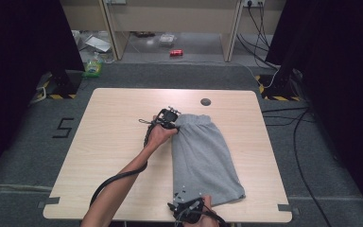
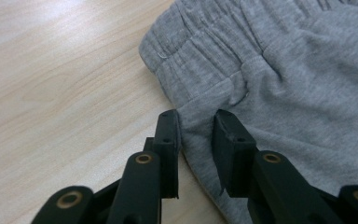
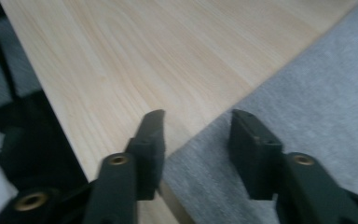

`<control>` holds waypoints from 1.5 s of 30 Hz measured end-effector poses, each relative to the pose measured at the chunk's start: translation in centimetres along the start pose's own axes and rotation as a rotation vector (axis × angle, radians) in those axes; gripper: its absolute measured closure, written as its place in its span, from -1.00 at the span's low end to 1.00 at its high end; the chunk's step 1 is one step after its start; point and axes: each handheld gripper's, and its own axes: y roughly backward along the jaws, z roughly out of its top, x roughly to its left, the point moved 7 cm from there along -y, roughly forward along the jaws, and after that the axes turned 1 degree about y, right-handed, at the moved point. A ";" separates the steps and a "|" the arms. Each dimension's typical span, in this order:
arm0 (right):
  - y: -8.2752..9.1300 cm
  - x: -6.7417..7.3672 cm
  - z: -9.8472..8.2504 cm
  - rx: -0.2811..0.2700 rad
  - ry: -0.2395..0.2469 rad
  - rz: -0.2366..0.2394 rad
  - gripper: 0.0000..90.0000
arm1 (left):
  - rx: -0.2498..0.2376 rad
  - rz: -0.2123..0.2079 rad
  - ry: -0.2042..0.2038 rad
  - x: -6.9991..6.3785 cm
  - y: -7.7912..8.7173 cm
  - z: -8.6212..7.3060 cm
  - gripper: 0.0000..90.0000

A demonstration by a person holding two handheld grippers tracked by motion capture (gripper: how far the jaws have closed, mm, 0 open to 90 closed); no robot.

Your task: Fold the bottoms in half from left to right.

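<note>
Recording lab or test studio: pale wooden table (image 1: 123, 142) at frame centre on grey carpet floor (image 1: 23, 156); black curtains (image 1: 19, 42) at upper left and upper right; stand bases with yellow-black hazard tape (image 1: 56, 96); loose cables (image 1: 302, 142) at right; plywood bench (image 1: 170, 19) along the top edge; taped floor marking (image 1: 63, 127) at left

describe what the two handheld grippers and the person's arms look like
Both grippers are black. The left gripper has two flat rectangular jaws on arms with brass-coloured rivets; the right gripper is built the same. A thick black cable trails along the bare, sleeveless left forearm. Small pale studs dot the tops of the grippers in the high view.
</note>
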 end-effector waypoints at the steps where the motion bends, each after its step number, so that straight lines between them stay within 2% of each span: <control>1: 0.0 0.1 0.0 0.002 0.002 0.000 0.53 | 0.001 0.010 -0.009 0.1 0.0 0.0 0.63; 3: -0.1 0.0 0.2 0.006 0.017 -0.006 0.77 | -0.002 0.012 -0.015 0.2 0.0 -0.1 0.70; 6: -0.4 0.0 0.5 -0.002 0.012 0.002 0.92 | -0.006 0.002 -0.013 0.3 0.0 -0.2 0.74; 7: -0.5 0.0 0.6 -0.012 -0.009 0.021 0.93 | -0.005 0.000 -0.014 0.3 0.1 -0.2 0.77; 10: -0.8 0.2 0.8 -0.020 -0.031 0.049 0.95 | -0.002 -0.005 -0.020 0.5 0.2 -0.3 0.84; 11: -1.0 0.5 0.9 -0.020 -0.055 0.064 0.95 | -0.001 -0.004 -0.024 0.6 0.2 -0.3 0.86; 12: -1.2 0.6 1.1 -0.026 -0.038 0.071 0.95 | 0.000 0.001 -0.029 0.7 0.3 -0.4 0.87; 15: -1.7 1.0 1.7 -0.028 -0.045 0.100 0.95 | 0.000 0.003 -0.029 0.9 0.4 -0.5 0.88; 20: -2.3 1.4 2.7 -0.040 -0.032 0.109 0.95 | 0.008 0.025 -0.049 1.4 0.5 -0.7 0.90; 23: -2.5 1.5 3.0 -0.040 -0.045 0.121 0.94 | 0.007 0.019 -0.042 1.4 0.6 -0.7 0.89; 26: -2.3 1.4 2.9 -0.040 -0.071 0.118 0.92 | 0.010 0.025 -0.057 1.3 0.7 -0.6 0.90; 27: -2.0 1.3 2.8 -0.034 -0.069 0.118 0.84 | 0.010 0.023 -0.055 1.4 0.8 -0.6 0.90; 28: -1.9 1.1 2.6 -0.020 -0.061 0.128 0.65 | 0.011 0.021 -0.052 1.4 0.8 -0.5 0.90; 29: -1.7 1.0 2.5 -0.023 -0.084 0.130 0.54 | 0.011 0.015 -0.045 1.4 0.9 -0.5 0.89; 30: -1.5 0.7 2.4 -0.036 -0.094 0.111 0.46 | 0.008 0.010 -0.040 1.4 0.9 -0.5 0.88; 34: -0.2 -0.4 1.9 -0.060 -0.150 0.084 0.26 | 0.001 -0.002 -0.015 1.4 0.9 -0.4 0.75; 36: 0.2 -0.7 1.6 -0.063 -0.155 0.062 0.19 | -0.004 -0.008 0.001 1.4 1.0 -0.2 0.73; 38: 0.4 -0.5 1.2 -0.052 -0.133 0.048 0.13 | -0.006 -0.011 0.011 1.4 1.0 -0.1 0.71; 41: 0.3 0.5 0.7 -0.030 -0.115 0.060 0.06 | -0.007 -0.006 0.013 1.3 0.8 -0.1 0.71; 43: -0.2 0.9 0.4 -0.002 -0.084 0.055 -0.01 | -0.009 -0.005 0.016 1.2 0.7 -0.1 0.70; 45: -0.4 1.1 0.4 -0.001 -0.050 0.039 0.02 | -0.011 -0.004 0.019 1.1 0.6 -0.1 0.70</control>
